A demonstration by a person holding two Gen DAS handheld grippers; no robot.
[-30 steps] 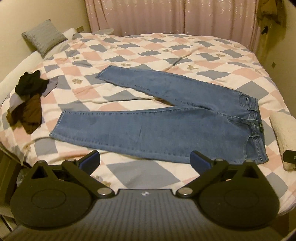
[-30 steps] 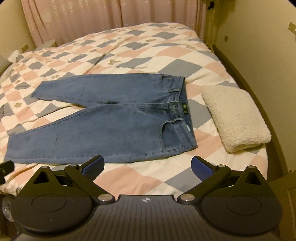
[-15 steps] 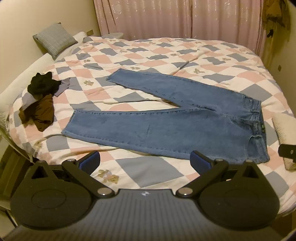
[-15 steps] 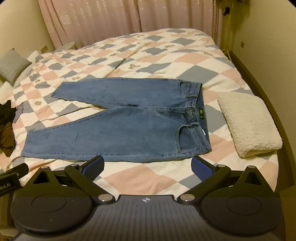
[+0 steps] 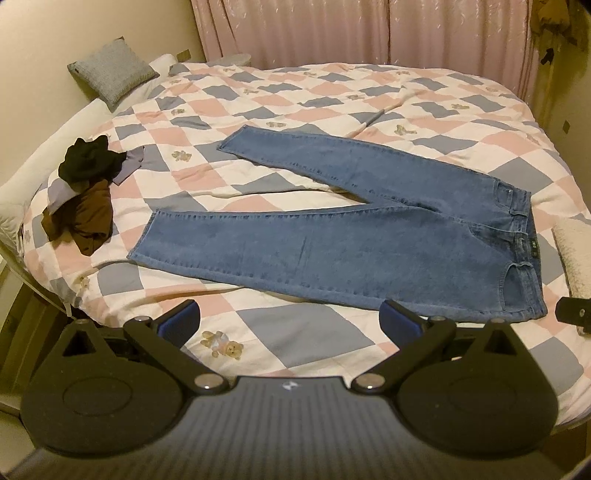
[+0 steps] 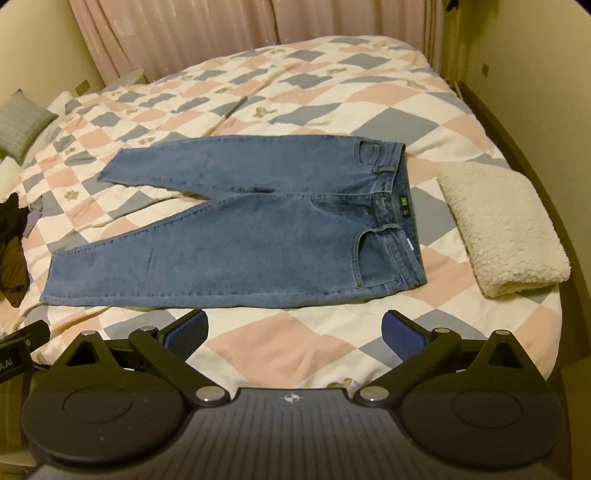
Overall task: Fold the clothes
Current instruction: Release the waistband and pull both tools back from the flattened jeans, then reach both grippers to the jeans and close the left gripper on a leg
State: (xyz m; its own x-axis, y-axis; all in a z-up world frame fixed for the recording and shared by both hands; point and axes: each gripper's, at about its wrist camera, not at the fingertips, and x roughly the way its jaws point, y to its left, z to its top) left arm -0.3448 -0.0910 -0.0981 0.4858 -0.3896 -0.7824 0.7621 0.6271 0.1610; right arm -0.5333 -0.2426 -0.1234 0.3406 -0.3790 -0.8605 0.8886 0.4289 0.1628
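Left wrist view puts my left tool (image 5: 290, 321) low over the near edge of the bed, its blue-padded fingers (image 5: 181, 320) spread wide and holding nothing. Just beyond it the pair of light blue denim jeans (image 5: 332, 243) lies flat on the pink, grey-blue and white checked quilt (image 5: 295, 343), waistband to my right and both legs running left, splayed apart in a narrow V with quilt showing between them. The near leg's lower seam sits just past my fingertips, apart from them; the right pad overlaps the hem line near the hip in the picture, but I cannot tell whether it touches. From the right wrist view my right tool (image 6: 295, 328) is likewise spread and empty, hovering over bare quilt (image 6: 325, 343) in front of the jeans (image 6: 258, 240), with the waistband ahead and a little right of centre. Just beside the waistband, to its right and not touching it, rests a folded cream fleece blanket (image 6: 498, 229). Well off to the left, near the leg hems, is a crumpled heap of black and brown clothes (image 5: 86, 192) over something lilac. A grey square cushion (image 5: 112, 72) leans at the far left corner, and pink pleated curtains (image 5: 351, 33) hang behind the bed. Nothing lies between either tool and the jeans.
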